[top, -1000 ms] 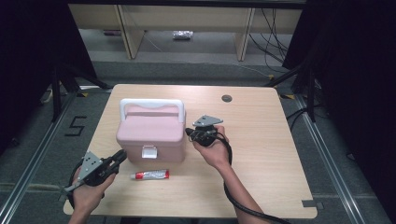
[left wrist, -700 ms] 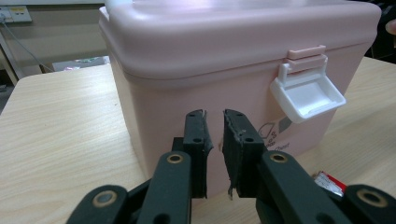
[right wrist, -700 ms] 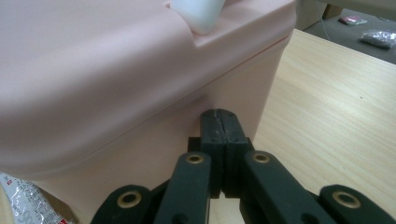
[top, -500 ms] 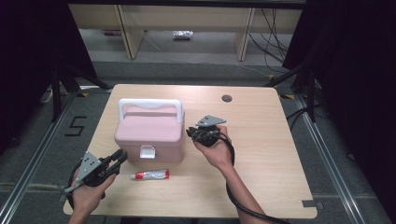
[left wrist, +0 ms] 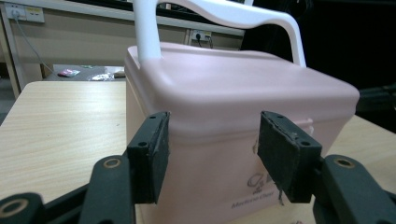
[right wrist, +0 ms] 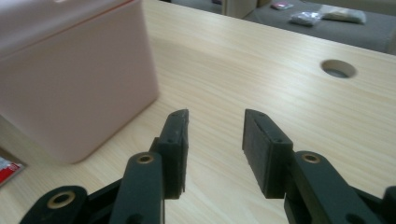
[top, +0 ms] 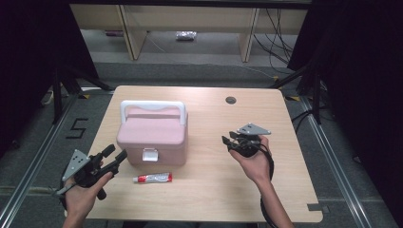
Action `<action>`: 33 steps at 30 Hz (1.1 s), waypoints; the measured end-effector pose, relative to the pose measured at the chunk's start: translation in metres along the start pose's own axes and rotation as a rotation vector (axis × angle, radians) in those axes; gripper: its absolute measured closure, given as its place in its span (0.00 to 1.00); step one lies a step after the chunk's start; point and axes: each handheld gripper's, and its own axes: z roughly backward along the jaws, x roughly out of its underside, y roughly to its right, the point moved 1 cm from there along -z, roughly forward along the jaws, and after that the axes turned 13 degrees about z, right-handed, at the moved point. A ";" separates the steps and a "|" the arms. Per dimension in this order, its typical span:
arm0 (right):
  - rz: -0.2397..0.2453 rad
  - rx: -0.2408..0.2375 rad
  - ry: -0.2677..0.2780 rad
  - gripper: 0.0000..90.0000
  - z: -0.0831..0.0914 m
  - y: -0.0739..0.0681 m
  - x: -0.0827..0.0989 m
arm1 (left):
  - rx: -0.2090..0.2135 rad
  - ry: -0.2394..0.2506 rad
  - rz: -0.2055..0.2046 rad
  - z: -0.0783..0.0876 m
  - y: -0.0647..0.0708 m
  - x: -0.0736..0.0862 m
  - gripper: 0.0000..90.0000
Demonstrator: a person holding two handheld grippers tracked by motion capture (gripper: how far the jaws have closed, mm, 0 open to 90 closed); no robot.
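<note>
Pink box (top: pixel 152 137) with a white handle stands shut on the tabletop (top: pixel 204 190), its contents hidden; a small tube (top: pixel 153 178) lies just in front of it. Left tool (top: pixel 114 159), jaws just opened and empty, points at the box's near corner. Right tool (top: pixel 230 142), jaws also just opened and empty, hovers well right of it. Left tool view shows lettering low on the box wall.

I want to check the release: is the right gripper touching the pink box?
Apart. The high view shows bare table between the right gripper and the pink box; its jaws, just opened, hold nothing.
</note>
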 end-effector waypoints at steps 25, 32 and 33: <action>-0.010 -0.019 0.019 0.68 0.011 -0.019 0.003 | -0.024 -0.029 0.028 -0.027 0.003 -0.048 0.48; 0.014 -0.032 0.023 0.68 0.010 -0.025 -0.001 | -0.044 -0.055 0.028 -0.047 -0.003 -0.063 0.50; 0.011 -0.046 0.024 0.68 0.009 -0.026 -0.002 | -0.049 -0.062 0.032 -0.049 -0.005 -0.065 0.50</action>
